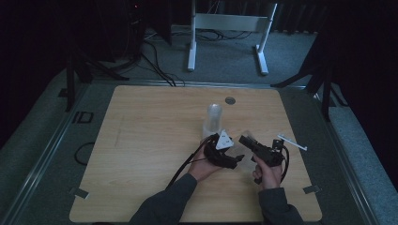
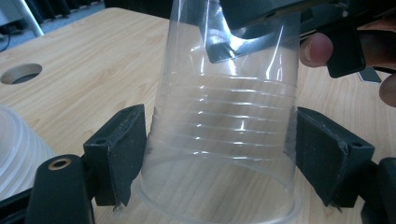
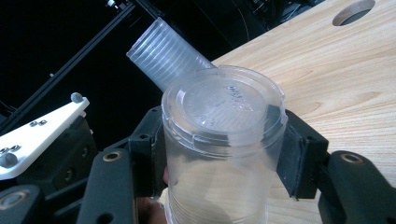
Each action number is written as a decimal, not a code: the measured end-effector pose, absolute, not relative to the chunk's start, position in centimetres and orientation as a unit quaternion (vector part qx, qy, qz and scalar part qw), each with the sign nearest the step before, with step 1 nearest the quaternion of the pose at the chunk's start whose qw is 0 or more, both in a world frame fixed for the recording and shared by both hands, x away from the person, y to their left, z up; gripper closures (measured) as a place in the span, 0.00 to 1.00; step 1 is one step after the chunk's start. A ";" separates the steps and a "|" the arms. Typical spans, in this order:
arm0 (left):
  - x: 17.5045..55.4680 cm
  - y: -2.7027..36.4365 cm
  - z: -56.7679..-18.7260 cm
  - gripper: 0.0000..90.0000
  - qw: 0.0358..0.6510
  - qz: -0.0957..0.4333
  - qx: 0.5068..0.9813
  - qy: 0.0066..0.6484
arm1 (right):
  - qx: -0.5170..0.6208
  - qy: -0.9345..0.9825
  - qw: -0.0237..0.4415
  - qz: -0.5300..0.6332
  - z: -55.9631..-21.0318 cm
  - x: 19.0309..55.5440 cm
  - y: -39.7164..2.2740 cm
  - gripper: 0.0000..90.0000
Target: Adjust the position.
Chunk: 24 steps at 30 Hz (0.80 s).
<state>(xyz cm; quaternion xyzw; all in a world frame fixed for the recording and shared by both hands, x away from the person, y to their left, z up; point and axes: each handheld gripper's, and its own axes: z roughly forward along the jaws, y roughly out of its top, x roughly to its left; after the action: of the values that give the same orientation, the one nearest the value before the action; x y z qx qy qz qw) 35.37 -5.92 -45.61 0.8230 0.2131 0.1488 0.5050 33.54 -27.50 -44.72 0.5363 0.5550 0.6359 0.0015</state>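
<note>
Cup (image 2: 224, 135): clear, ribbed plastic, empty.

both grippers (image 1: 220, 151) (image 1: 256, 149) close together, fingers (image 2: 122, 151) (image 3: 299, 156) clamped, hands low, near side

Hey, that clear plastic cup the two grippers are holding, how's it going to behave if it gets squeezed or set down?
The clear cup looks thin-walled and see-through, so it probably flexes or dents under a hard squeeze and weighs little. Its glossy ribbed wall may slip between the left gripper's pads. The right gripper clamps it near its flat closed end, so it would likely stand steadily, though a nudge could tip it.
</note>
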 end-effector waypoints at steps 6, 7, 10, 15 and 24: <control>35.2 -6.0 -45.6 0.26 0.512 0.152 0.818 0.213 | 0.537 0.551 -0.006 0.639 -44.8 33.6 -27.6 0.47; 35.2 -6.0 -45.7 0.28 0.514 0.155 0.816 0.214 | 0.538 0.549 -0.007 0.639 -44.8 33.6 -27.6 0.47; 35.2 -5.9 -45.7 0.30 0.519 0.153 0.813 0.217 | 0.538 0.548 -0.010 0.641 -44.9 33.6 -27.7 0.47; 35.2 -5.9 -45.7 0.30 0.518 0.153 0.813 0.217 | 0.538 0.546 -0.011 0.642 -44.9 33.6 -27.7 0.47; 35.1 -6.1 -45.9 0.28 0.509 0.155 0.819 0.214 | 0.543 0.544 -0.014 0.639 -45.1 33.7 -27.7 0.47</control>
<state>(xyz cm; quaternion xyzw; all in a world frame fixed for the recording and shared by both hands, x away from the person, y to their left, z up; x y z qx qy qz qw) 35.09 -6.13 -45.94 0.8192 0.2142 0.1552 0.5089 33.66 -27.75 -45.08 0.5430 0.5444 0.6392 -0.0138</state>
